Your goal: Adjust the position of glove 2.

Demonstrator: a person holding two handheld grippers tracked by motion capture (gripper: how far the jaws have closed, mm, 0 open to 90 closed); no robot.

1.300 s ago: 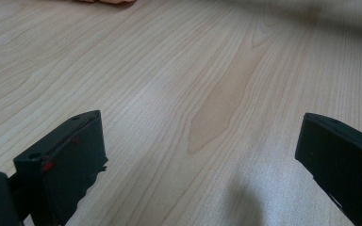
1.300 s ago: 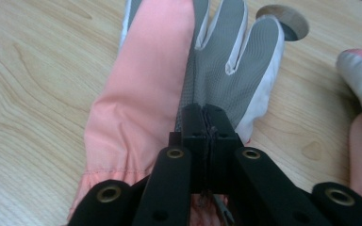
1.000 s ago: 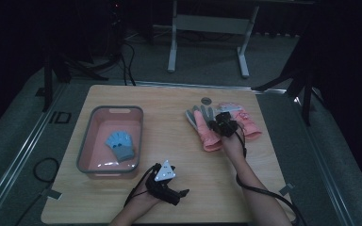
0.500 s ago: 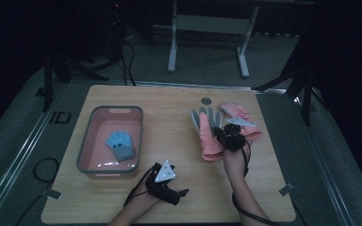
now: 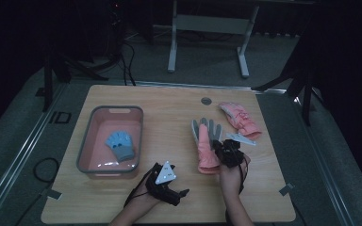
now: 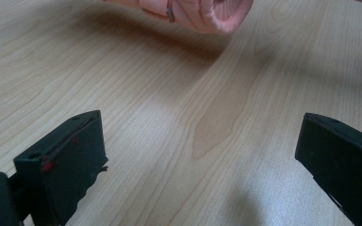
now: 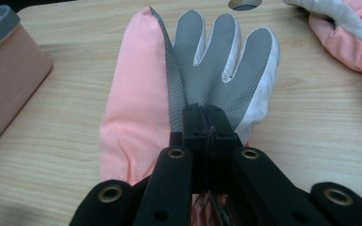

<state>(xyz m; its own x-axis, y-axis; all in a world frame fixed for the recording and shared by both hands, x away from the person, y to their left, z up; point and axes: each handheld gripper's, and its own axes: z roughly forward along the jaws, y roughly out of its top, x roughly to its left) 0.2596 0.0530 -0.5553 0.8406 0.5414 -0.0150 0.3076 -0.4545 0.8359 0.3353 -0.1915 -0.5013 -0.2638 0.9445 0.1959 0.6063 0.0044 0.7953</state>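
Observation:
A pink glove with a grey palm (image 5: 206,141) lies palm up right of the table's middle, its left side folded over so pink shows. My right gripper (image 5: 224,149) sits at its wrist end. In the right gripper view the jaws are pressed together on the glove's (image 7: 207,70) palm fabric, right gripper (image 7: 206,117) shut on it. My left gripper (image 5: 181,195) rests near the front edge, open; in its own view the left gripper (image 6: 202,150) has bare wood between the jaws and the glove's cuff (image 6: 217,12) farther ahead.
A second pink glove (image 5: 239,120) lies just right of the first. A pink bin with a grey rim (image 5: 86,146) stands at the left and holds a blue glove (image 5: 120,145). A round hole (image 5: 206,100) sits in the tabletop at the back.
My right gripper has moved from the glove's fingers toward the near edge, to its wrist end, drawing the glove slightly nearer. The left gripper has stayed put.

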